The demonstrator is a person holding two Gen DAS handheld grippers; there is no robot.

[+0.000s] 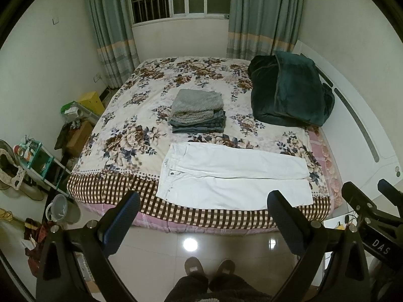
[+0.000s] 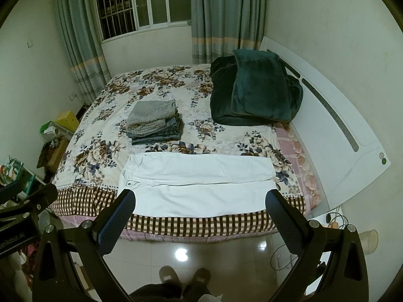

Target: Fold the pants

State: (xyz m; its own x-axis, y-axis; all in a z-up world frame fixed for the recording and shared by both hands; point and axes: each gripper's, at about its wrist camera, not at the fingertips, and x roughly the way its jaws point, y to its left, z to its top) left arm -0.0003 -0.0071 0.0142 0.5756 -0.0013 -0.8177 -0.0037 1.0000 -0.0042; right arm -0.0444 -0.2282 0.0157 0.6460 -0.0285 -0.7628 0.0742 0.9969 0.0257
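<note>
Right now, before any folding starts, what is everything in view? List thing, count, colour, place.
pants: 1, white, spread flat along bed's near edge, waistband left
folded clothes stack: 1, grey top over denim, mid-bed behind pants
blanket: 1, dark green, bundled at bed's far right
bedspread: 1, floral with checked border, covering bed
curtains: 2, grey-green, flanking window
bucket: 1, grey, floor left of bed
slippers: 2, brown, on person's feet
left gripper: open, short of bed
right gripper: open, short of bed
</note>
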